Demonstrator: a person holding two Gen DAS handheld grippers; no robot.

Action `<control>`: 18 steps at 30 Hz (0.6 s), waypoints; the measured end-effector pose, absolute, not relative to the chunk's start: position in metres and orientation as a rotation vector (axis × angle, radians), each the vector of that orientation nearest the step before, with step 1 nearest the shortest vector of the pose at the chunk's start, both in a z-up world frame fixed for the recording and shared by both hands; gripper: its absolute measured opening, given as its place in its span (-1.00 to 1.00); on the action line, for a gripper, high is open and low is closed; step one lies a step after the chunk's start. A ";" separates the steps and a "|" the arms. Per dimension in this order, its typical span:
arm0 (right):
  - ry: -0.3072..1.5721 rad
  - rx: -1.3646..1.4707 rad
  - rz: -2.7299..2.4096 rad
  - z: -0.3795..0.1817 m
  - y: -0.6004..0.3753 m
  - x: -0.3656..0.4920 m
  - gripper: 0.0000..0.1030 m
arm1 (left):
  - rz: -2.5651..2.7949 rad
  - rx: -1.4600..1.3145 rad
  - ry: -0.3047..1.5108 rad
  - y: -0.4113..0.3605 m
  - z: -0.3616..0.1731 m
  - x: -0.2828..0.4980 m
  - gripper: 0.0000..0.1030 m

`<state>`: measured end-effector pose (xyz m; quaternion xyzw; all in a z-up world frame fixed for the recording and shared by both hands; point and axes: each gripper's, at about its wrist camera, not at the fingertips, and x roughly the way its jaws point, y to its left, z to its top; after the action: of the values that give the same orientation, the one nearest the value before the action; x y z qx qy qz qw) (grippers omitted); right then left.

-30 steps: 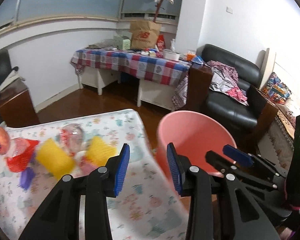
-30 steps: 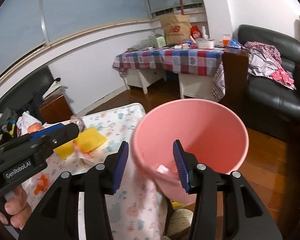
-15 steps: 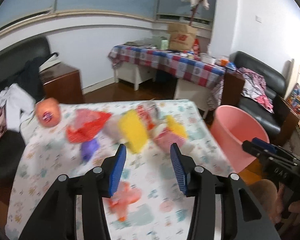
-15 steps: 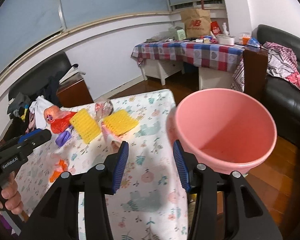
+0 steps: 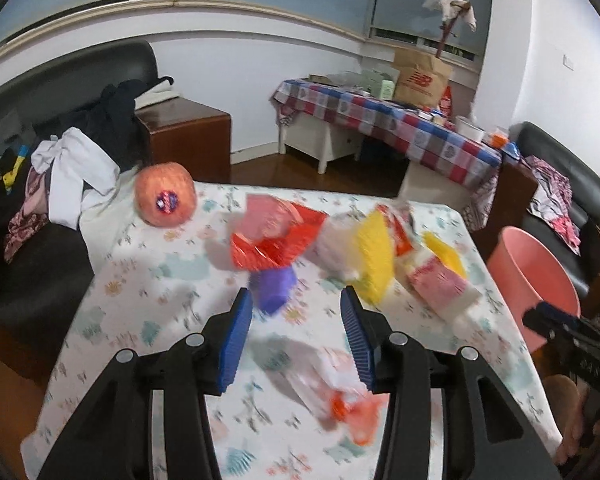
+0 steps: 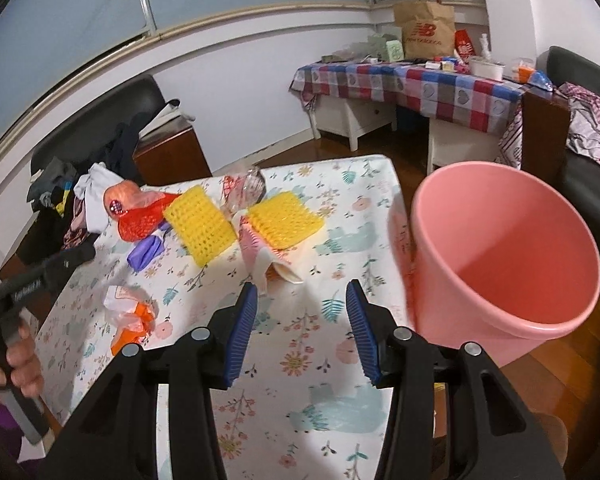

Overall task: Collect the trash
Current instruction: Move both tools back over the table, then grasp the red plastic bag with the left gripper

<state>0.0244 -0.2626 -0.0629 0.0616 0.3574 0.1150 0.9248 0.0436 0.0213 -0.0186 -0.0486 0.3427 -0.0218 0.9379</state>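
At frame centre of the left wrist view, your left gripper (image 5: 296,334) hangs over the table (image 5: 148,280) w/ jaws spread wide, nothing between them; it points down at the litter, prob. lined up for a pick. The trash sits in a loose row across the upper half of that view: orange net ball (image 5: 165,199) upper left, red net bag (image 5: 276,240) at centre, purple scrap (image 5: 274,286) just below it, two yellow pads (image 5: 374,260) to the right, pink-white wrapper (image 5: 440,284) beside them. An orange-white wrapper (image 5: 340,396) lies lowest, blurred, just beside the right-hand finger; whether they touch can't be told.

In the right wrist view, your right gripper (image 6: 302,328) is likewise released and empty, held low over the near table edge. The pink bucket (image 6: 500,264) stands at frame right, off the table's side, mouth tilted toward the cloth — likely set there so pieces can be dropped in w/ a short carry. It looks empty inside. Your left hand (image 6: 18,360) shows at the lower left, clenched round its handle.

Judgement: collecting barely begun; nearest piece is the orange-white wrapper.
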 end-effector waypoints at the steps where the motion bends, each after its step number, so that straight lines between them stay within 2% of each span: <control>1: 0.738 0.124 0.239 -0.064 -0.261 0.026 -0.09 | -0.043 -0.092 0.698 0.023 -0.018 0.050 -0.12; 16: 0.784 0.118 0.294 -0.072 -0.244 0.050 -0.09 | -0.132 0.062 0.726 0.000 -0.032 0.124 -0.13; 17: 0.788 0.117 0.304 -0.073 -0.242 0.053 -0.09 | -0.135 0.066 0.730 -0.001 -0.035 0.125 -0.14; 18: 0.793 0.114 0.309 -0.073 -0.241 0.055 -0.09 | -0.137 0.063 0.738 -0.001 -0.039 0.127 -0.31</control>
<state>0.0549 -0.2407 -0.0732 0.0555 0.3843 0.1496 0.9093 0.1267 -0.0014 -0.0391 0.0307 0.3605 -0.0670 0.9298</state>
